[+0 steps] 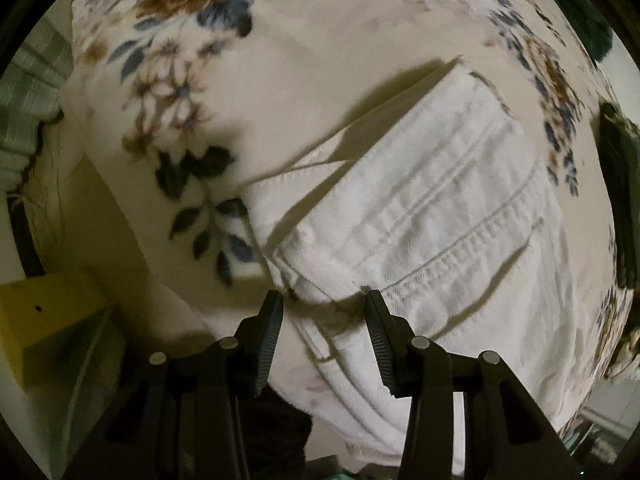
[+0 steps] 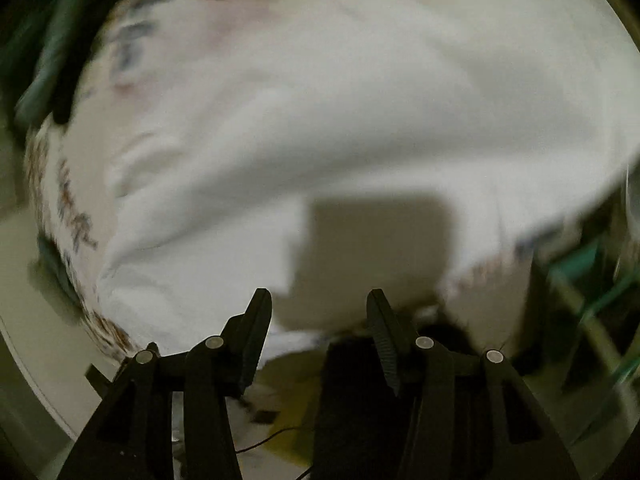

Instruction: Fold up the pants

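The white pants [image 1: 420, 216] lay folded on a floral blanket [image 1: 168, 92], stitching sharp only in the left view. The left gripper [image 1: 324, 300] straddled their edge, part-open, grip uncertain. The right gripper [image 2: 320, 300], blurred, gaped empty above them.

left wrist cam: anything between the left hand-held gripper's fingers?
Yes, in the left wrist view: the white denim pants' seamed edge sits between the left hand-held gripper's spread fingertips.
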The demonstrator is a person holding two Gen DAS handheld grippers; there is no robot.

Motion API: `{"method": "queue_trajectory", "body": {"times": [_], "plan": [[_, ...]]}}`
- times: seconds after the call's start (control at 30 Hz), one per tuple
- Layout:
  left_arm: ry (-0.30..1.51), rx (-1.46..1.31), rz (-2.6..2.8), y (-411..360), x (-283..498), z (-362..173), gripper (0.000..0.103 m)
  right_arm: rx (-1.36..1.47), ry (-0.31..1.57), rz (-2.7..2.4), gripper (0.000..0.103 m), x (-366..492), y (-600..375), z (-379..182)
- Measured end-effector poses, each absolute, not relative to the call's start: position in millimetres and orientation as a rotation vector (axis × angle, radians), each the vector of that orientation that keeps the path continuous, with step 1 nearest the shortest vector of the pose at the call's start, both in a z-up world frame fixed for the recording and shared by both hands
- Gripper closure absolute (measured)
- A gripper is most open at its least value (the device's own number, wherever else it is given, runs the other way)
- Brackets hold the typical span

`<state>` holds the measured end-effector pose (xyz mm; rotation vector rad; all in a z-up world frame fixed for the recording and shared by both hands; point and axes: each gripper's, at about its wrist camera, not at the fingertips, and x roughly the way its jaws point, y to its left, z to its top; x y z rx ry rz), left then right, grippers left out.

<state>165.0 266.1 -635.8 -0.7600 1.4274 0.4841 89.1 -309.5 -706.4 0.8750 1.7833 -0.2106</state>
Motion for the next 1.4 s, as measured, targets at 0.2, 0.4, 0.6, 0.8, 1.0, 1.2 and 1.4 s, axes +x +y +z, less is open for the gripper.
{"method": "queue_trajectory", "body": {"times": [0.2, 0.4, 0.6, 0.8, 1.0, 1.2, 1.4], "plan": [[1.344, -0.705, 0.487, 259, 153, -630, 0.085, 1.082, 1.684, -0.310, 0.077, 42, -327, -747], [1.326, -0.687, 0.463, 262, 143, -610, 0.089, 0.982, 1.628, -0.350, 0.101, 35, -322, -730], [1.364, -0.665, 0.466, 259, 121, -597, 0.089, 0.871, 1.678, -0.322, 0.101, 30, -305, -713], [1.398, -0.707, 0.456, 268, 120, -598, 0.085, 0.906, 1.770, -0.332, 0.086, 38, -304, -742], [1.349, -0.609, 0.466, 248, 114, -542, 0.065, 0.628, 1.767, -0.093, 0.045, 86, -266, -682], [1.344, -0.509, 0.361, 196, 173, -540, 0.043, 0.392, 1.760, 0.229, 0.045, 195, -179, -676], [1.416, -0.389, 0.159, 118, 249, -575, 0.043, 0.345, 1.714, 0.139, 0.054, 281, -179, -721]]}}
